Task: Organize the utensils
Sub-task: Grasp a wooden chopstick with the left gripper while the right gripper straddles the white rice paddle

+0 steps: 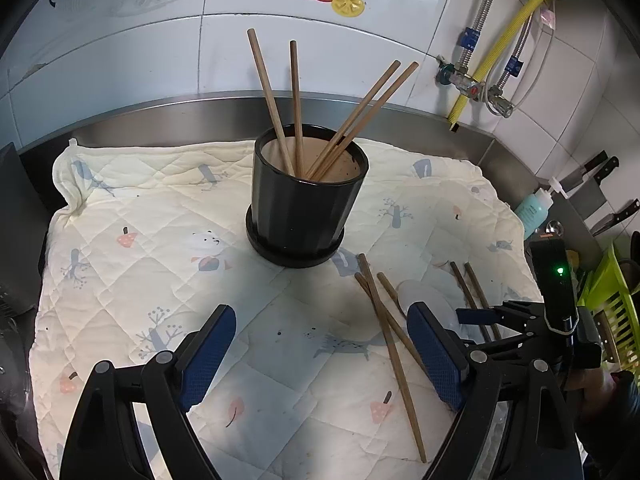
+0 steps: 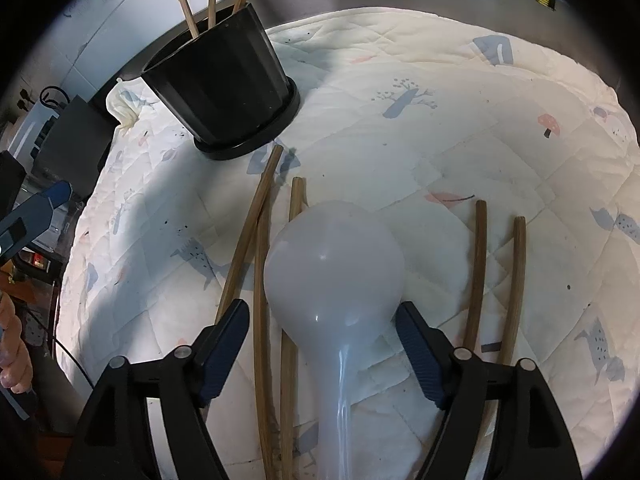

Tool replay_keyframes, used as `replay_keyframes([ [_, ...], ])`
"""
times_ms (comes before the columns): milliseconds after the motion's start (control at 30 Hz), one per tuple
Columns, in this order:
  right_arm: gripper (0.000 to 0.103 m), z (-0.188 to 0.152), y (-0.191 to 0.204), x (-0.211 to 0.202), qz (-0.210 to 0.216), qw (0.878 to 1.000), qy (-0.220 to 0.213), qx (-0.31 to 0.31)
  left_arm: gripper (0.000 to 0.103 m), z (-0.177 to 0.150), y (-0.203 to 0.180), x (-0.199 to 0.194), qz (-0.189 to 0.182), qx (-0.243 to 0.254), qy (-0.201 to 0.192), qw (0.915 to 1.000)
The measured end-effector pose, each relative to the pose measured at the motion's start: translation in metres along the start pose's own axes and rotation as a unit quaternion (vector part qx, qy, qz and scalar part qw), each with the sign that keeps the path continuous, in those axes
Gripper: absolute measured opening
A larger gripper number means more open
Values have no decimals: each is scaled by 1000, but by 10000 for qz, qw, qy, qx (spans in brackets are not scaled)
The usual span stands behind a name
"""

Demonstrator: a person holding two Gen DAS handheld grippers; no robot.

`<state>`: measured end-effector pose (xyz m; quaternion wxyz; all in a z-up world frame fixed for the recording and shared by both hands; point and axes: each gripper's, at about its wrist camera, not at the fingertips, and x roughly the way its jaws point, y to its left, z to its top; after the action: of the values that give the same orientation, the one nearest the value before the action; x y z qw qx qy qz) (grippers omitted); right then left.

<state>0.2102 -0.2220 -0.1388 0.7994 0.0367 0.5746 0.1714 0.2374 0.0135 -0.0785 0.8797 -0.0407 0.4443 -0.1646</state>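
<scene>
4 chopsticks (image 1: 298,108) upright in black pot (image 1: 300,216).
Right claw (image 2: 322,340) wide open, straddling white spoon (image 2: 334,264), not gripping; left claw (image 1: 320,356) open, empty.

left wrist: looks forward and down over its jaws, a little back from the black pot (image 1: 306,204) | right wrist: looks steeply down, very near the white spoon (image 2: 334,268) on the quilted cloth (image 2: 480,128) | shared: pot, cloth, loose chopsticks (image 1: 394,344), spoon
</scene>
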Motion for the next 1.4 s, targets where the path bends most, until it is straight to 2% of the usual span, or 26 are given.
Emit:
replay_keyframes([
  [333, 85, 4, 0, 3, -58, 9999, -42, 74, 92, -2, -1, 5, -62, 3, 72, 10000],
  [367, 84, 4, 0, 2, -71, 9999, -47, 55, 92, -2, -2, 6, -68, 20, 96, 9999],
  [433, 75, 3, 0, 2, -148, 9999, -66, 19, 89, -2, -5, 8, -92, 53, 131, 9999],
  [467, 75, 2, 0, 1, -129, 9999, -81, 22, 89, -3, -6, 10, -105, 65, 152, 9998],
  [800, 75, -4, -4, -7, -85, 9996, -253, 89, 72, -1, -25, 34, -335, 236, 383, 9984],
  [1033, 75, -9, -11, -21, -1, 9986, -467, 246, 45, 1, -46, 72, -433, 401, 651, 9961],
  [1233, 75, -14, -18, -36, 72, 9967, -678, 432, 31, 3, -52, 111, -405, 295, 870, 9949],
  [1400, 75, -17, -22, -48, 118, 9950, -847, 511, 30, 5, -56, 134, -350, 285, 992, 9940],
])
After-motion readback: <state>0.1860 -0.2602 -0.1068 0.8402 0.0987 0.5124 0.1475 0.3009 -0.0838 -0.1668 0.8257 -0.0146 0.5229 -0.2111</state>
